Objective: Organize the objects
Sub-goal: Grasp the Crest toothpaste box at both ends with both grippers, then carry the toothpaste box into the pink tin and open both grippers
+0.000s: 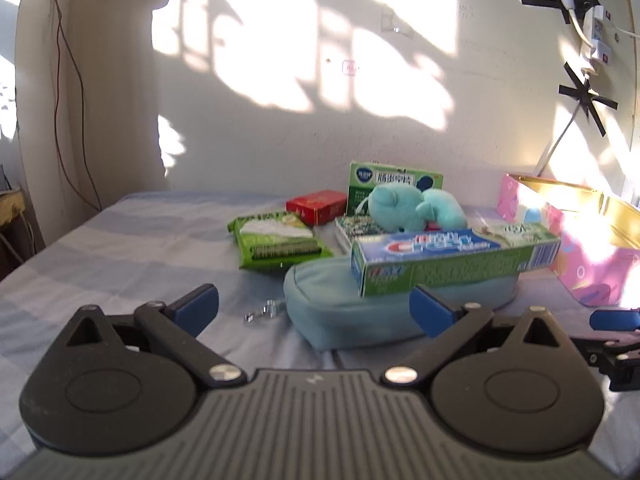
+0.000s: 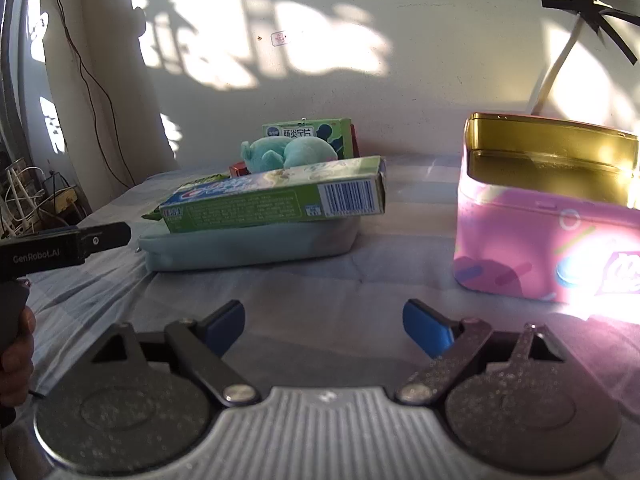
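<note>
Left gripper: jaws spread wide, nothing between blue pads, tilted slightly downward. In right wrist view its black body juts in from left edge, gripped by person's hand at lower left. Right gripper: jaws also wide apart, empty, pitched down a bit steeper. Its blue fingertip pokes in at right edge of left wrist view, so both grippers sit side by side, near each other.

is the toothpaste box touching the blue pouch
Touching. The right wrist view shows the toothpaste box lying on top of the blue pouch, its lower edge resting along the pouch with no gap.
</note>
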The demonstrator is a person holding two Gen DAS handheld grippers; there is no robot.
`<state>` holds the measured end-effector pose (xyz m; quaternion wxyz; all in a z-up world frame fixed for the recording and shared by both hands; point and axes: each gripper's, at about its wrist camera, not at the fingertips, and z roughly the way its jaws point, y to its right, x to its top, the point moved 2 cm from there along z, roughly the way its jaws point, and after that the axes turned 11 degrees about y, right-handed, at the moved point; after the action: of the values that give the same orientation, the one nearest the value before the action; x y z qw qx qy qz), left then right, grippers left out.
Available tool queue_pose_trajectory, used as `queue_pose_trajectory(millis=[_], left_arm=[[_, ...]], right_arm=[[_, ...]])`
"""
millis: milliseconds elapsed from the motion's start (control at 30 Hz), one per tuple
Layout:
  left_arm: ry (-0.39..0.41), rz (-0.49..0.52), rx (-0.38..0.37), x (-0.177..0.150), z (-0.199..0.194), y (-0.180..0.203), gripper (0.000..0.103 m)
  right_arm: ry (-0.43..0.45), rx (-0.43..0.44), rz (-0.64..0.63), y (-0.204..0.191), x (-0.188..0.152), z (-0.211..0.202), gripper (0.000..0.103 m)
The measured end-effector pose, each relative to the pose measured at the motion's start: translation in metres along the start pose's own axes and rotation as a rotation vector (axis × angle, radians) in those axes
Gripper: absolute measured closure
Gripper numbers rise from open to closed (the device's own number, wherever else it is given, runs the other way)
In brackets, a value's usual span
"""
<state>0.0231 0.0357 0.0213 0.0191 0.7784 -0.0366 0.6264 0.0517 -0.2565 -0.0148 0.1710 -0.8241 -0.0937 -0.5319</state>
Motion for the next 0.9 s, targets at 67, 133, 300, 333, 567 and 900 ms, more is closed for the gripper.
queue_pose_trajectory(millis=[67,133,300,333,567,900], left_arm=[[-0.001,0.015,-0.05,0.011,0.012,0.003,0.008],[-0.025,-0.003,-0.134,0.015,0.026,0.006,0.013],[-0.175,-0.153,-0.255,0.014,0.066,0.002,0.025],[-0.184,-0.176,-0.265,0.012,0.07,0.001,0.025],[-0.189,-0.188,-0.325,0.006,0.07,0.008,0.044],[-0.135,-0.163,-0.352,0.022,0.02,0.054,0.047]], right_arm=[[0.027,0.001,-0.026,-0.004,0.013,0.009,0.026],[0.063,-0.034,-0.06,-0.006,0.025,0.015,0.026],[0.061,-0.067,-0.117,-0.004,0.045,0.036,0.024],[0.061,-0.07,-0.113,-0.002,0.047,0.04,0.019],[0.028,-0.022,-0.096,0.001,0.051,0.06,0.022],[0.063,-0.119,-0.017,0.025,0.037,-0.012,0.036]])
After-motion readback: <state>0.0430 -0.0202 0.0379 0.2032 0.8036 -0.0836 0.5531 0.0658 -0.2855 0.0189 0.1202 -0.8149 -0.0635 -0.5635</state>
